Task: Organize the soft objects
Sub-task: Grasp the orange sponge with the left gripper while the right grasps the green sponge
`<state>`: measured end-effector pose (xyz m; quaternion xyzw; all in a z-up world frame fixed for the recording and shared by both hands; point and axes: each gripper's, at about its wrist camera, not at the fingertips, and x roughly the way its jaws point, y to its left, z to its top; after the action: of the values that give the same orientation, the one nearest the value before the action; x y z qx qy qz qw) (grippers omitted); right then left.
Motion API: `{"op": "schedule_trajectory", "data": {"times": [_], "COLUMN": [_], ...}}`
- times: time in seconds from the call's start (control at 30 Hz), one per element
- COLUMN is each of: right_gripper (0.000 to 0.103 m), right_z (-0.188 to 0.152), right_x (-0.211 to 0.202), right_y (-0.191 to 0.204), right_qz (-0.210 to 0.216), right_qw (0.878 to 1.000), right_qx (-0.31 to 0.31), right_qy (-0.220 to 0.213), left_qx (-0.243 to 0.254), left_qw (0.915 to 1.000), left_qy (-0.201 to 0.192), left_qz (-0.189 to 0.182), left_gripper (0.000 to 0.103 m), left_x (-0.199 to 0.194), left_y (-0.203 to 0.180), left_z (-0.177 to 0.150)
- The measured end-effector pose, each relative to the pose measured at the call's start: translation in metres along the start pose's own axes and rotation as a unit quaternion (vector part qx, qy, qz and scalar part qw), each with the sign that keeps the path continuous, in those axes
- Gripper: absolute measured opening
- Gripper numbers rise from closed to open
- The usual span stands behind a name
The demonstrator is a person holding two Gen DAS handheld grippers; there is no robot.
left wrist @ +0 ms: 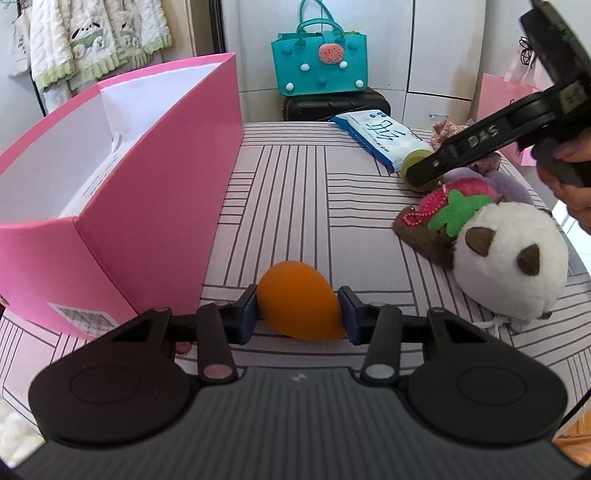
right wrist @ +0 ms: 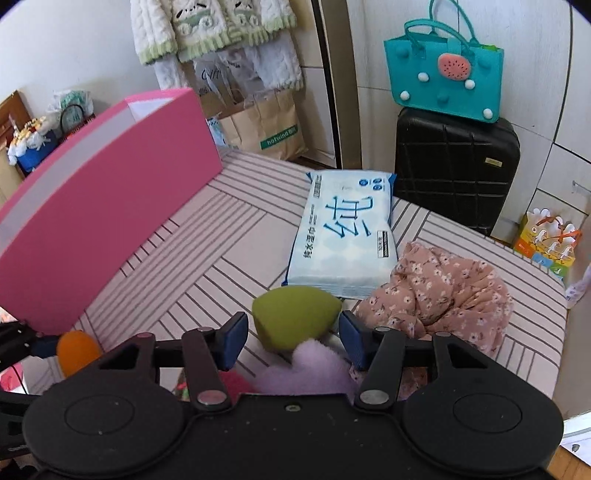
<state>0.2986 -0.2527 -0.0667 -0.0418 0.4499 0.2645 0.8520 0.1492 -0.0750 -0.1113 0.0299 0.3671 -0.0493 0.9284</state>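
Pink box (left wrist: 155,206) flanks orange sponge (left wrist: 299,302) (plush toy (left wrist: 509,258) opposite)

Pale walls, a teal bag (right wrist: 445,75) atop a black suitcase (right wrist: 456,170), white knitwear (right wrist: 214,37) hanging.

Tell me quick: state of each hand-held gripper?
Left hand-held gripper: closed on the orange egg-shaped sponge.
Right hand-held gripper: open, straddling the green egg-shaped sponge, pads not touching.

Home bedroom: striped bed sheet (right wrist: 221,236), hung fleece pyjamas (right wrist: 207,33), black suitcase (right wrist: 454,166), teal tote (right wrist: 443,74).
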Motion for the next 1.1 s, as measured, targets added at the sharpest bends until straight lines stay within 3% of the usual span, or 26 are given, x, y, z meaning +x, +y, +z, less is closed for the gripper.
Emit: {"op": "schedule_trajectory", "data": {"times": [0.1, 0.37, 0.73, 0.87, 1.1], "right_gripper": [0.049, 0.048, 0.048, 0.048, 0.049], "right_z": [-0.002, -0.005, -0.019, -0.029, -0.046], "right_x": [0.001, -0.023, -0.065, -0.077, -0.093], "right_y": [0.002, 0.014, 0.059, 0.077, 0.096], "right_qz": [-0.006, -0.017, 0.033, 0.041, 0.043], "right_qw": [1.000, 0.999, 0.998, 0.998, 0.998], "right_qx": [-0.005, -0.006, -0.005, -0.013, -0.017], "right_qy": [-0.006, -0.033, -0.050, -0.049, -0.049], "left_qx": [0.001, 0.009, 0.019, 0.038, 0.055], "left_qw": [1.0000, 0.9999, 0.9982, 0.9972, 0.9923], "left_qy": [-0.003, -0.003, 0.003, 0.001, 0.022], "left_qz": [-0.004, -0.013, -0.057, -0.064, -0.109], "left_gripper": [0.044, 0.044, 0.044, 0.044, 0.044], "left_x": [0.001, 0.000, -0.018, -0.029, -0.045], "left_y": [0.001, 0.002, 0.000, -0.001, 0.006], "left_z": [0.000, 0.000, -0.001, 0.000, 0.003]}}
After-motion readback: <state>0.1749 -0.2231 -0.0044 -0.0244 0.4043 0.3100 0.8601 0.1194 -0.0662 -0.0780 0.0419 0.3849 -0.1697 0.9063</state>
